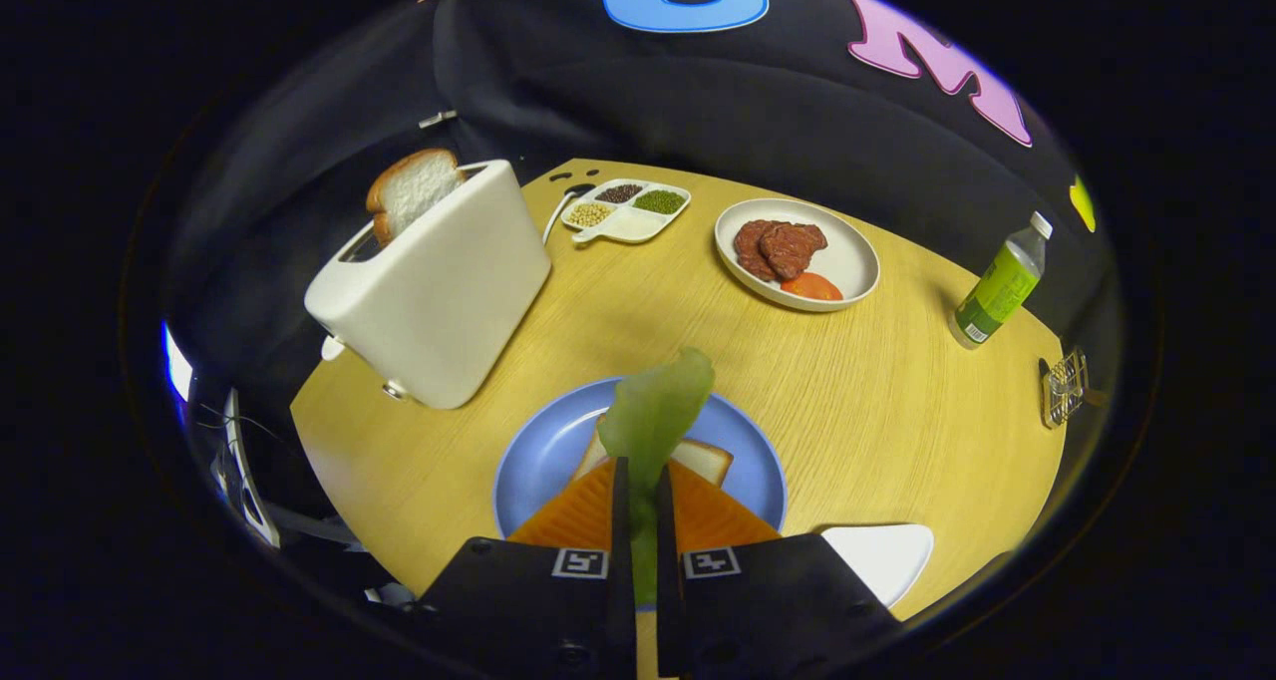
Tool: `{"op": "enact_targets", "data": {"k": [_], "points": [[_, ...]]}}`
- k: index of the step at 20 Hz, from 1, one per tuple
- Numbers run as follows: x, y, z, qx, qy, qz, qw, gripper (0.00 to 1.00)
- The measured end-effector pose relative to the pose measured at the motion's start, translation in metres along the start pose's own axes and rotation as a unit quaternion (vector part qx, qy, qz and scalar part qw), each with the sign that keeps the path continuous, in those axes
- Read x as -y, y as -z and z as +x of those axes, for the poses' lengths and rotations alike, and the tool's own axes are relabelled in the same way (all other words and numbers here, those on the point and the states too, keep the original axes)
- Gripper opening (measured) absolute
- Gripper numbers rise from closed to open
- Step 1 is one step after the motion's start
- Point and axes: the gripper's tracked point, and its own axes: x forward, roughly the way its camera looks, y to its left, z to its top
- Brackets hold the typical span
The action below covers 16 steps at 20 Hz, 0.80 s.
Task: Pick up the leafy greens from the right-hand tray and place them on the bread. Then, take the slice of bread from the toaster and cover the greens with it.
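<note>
Round light-wood table [877,411] against black cloth backdrop. Gripper [643,481] at lower centre, fingers clenched on lettuce leaf [653,416]; leaf stands upright above bread slice [703,458] on blue plate [543,451], presumably poised for release onto bread. White toaster [439,301] at upper left, second bread slice [411,189] protruding from slot, ready for later pickup. Beyond: divided dish of beans [626,209], cream plate [847,261] with meat patties [778,247] and tomato slice [812,286]. Green bottle [1000,283] at right. Lower bread largely hidden behind fingers and leaf; white tray [882,555] at lower right cut off.
</note>
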Motion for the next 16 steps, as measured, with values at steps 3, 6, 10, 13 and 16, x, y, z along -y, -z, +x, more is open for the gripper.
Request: {"op": "enact_targets", "data": {"k": [3,6,10,13,16], "points": [[0.000,0.006,0.011,-0.008,0.014,-0.006,1.000,0.17],[0.002,0.013,0.017,-0.018,0.023,-0.002,1.000,0.33],[0.004,0.016,0.021,-0.024,0.031,0.008,0.999,0.59],[0.004,0.016,0.020,-0.022,0.029,0.011,0.999,0.77],[0.000,0.012,0.015,-0.013,0.025,0.017,0.999,0.95]]}}
